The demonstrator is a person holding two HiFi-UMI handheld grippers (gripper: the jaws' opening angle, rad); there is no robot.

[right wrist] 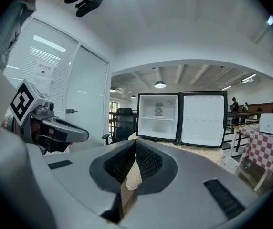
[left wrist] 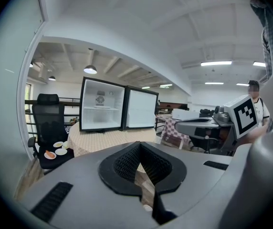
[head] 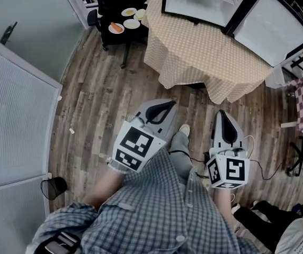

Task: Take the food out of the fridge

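1. Looking for the food (head: 116, 28): what I can see of it sits on small plates (head: 132, 23) on the seat of a black chair (left wrist: 47, 109). That's well ahead of the left tongs (left wrist: 139, 146) and off to their left. One plate carries an orange piece; the rest is too small to call.
2. The fridge (left wrist: 103, 104) stands on the worktop (head: 204, 57) straight ahead of both tongs. Its door (right wrist: 203, 118) is swung open and the shelves look bare from here, so my guess is the job's basically done.
3. Handling-wise, I'd expect those plates to be light, stiff and a bit slick, with loose food that slides if tipped. Pinch the rim and keep it flat.
4. Left tongs: clenched, nothing between them. Right tongs (right wrist: 135, 144): same deal, clamped together on nothing.
5. Pose: both are held low in front of the body, side by side but apart. They point forward and slightly down toward the worktop, with wood floor (head: 104, 99) between their tips and it.
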